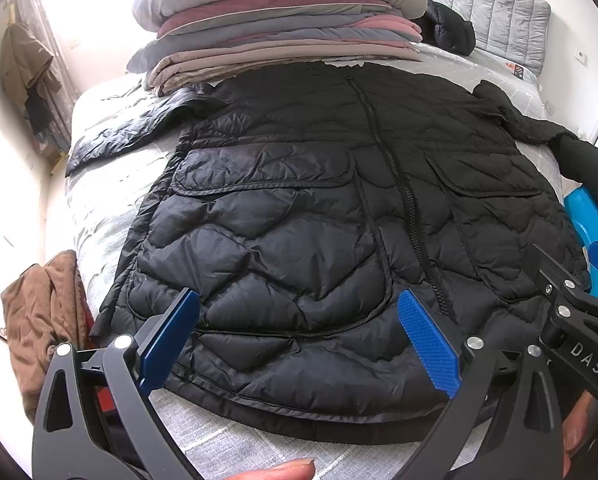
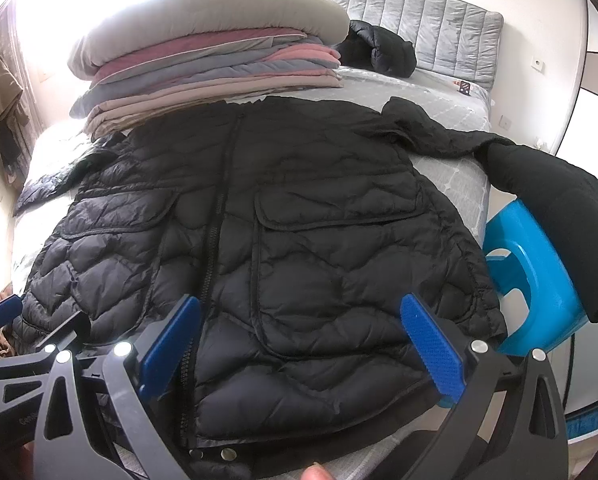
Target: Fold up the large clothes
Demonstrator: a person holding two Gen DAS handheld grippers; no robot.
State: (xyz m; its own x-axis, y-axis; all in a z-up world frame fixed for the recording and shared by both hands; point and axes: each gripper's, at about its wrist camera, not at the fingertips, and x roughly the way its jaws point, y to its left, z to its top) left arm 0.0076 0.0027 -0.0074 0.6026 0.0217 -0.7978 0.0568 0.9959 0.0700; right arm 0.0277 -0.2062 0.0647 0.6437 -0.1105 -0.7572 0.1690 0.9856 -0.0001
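Black quilted puffer jacket [image 1: 323, 216] lies zipped and flat on the bed [image 1: 99, 184], below stacked bedding [image 1: 275, 36]. Left claw [image 1: 299, 340] and right claw [image 2: 299, 344] hover spread above the jacket's hem, empty; folding likely starts with a sleeve.

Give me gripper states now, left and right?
Left gripper: open, empty, above the black jacket's hem.
Right gripper: open, empty, also over the hem.

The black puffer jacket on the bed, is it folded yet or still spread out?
Spread out: the black puffer jacket lies flat, front up, zipped, both sleeves extended sideways.
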